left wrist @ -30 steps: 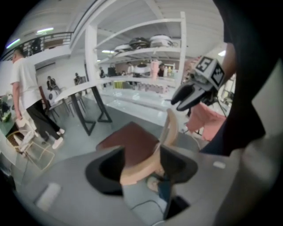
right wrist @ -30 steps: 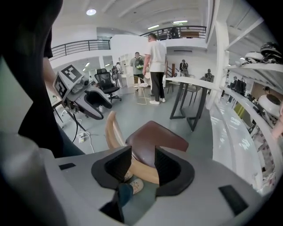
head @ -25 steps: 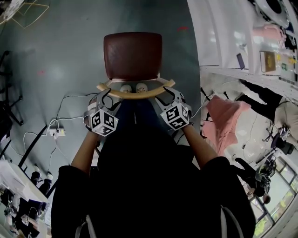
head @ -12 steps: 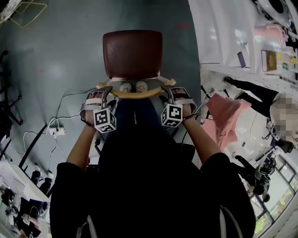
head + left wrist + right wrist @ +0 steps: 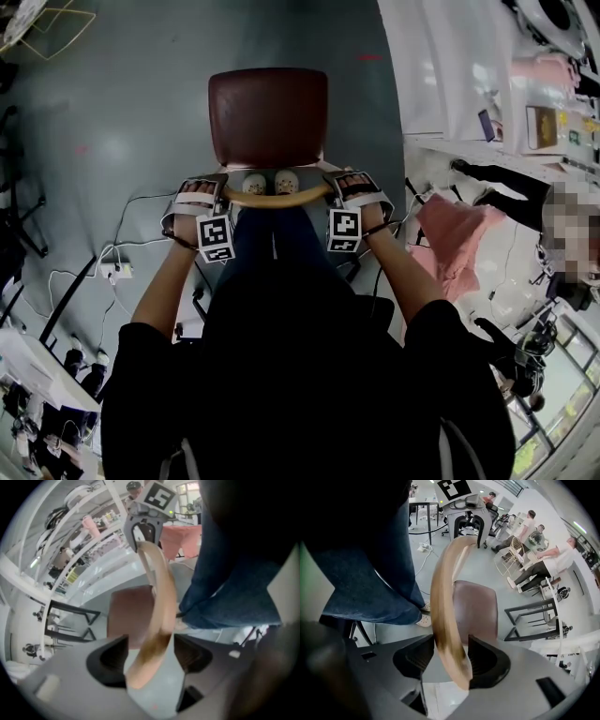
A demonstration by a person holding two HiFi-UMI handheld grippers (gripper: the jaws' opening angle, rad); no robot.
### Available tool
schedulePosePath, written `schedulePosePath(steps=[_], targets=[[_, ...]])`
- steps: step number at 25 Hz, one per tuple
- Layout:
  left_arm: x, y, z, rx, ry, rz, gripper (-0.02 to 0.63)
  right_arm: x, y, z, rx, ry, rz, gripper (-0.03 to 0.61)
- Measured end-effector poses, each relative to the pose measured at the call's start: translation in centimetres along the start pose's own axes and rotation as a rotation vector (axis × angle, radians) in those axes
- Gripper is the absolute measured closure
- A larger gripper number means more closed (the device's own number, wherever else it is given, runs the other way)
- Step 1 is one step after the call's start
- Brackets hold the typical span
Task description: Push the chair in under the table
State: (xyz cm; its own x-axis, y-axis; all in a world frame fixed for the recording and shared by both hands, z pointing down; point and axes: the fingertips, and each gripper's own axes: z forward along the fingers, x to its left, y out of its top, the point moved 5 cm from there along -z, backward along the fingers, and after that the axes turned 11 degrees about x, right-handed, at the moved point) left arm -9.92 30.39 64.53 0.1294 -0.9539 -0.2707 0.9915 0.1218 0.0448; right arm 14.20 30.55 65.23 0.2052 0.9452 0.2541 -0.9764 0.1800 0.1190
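Note:
The chair stands on the grey floor in front of me, its brown seat (image 5: 267, 117) beyond the curved wooden backrest (image 5: 279, 199). My left gripper (image 5: 199, 195) points down over the backrest's left end, and my right gripper (image 5: 354, 186) over its right end. In the left gripper view the wooden rail (image 5: 159, 602) runs between the open jaws of the left gripper (image 5: 150, 651), with floor showing beside it. In the right gripper view the rail (image 5: 445, 597) likewise lies between the jaws of the right gripper (image 5: 450, 656), which stand wide around it. My legs and shoes are just behind the backrest.
A white table (image 5: 441, 66) stretches along the upper right, some way from the chair. A pink cloth (image 5: 450, 239) hangs at the right. Cables and a power strip (image 5: 112, 267) lie on the floor at the left. Dark desk frames sit at the far left.
Both grippers have rolled and sunk from just behind the backrest onto its two ends, so the rail now sits between each pair of jaws. The chair has not moved.

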Motion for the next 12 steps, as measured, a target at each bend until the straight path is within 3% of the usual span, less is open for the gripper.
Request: schedulePosePath(steps=[6,12], targets=[[-0.27,0.07,0.77,0.020,0.006,0.054,0.400,-0.08,-0.03,0.30,-0.001,-0.009,-0.068,0.385],[-0.08,-0.25,1.02,0.027,0.013,0.102,0.414,-0.36,0.25,0.37,-0.026,-0.011,-0.126,0.400]])
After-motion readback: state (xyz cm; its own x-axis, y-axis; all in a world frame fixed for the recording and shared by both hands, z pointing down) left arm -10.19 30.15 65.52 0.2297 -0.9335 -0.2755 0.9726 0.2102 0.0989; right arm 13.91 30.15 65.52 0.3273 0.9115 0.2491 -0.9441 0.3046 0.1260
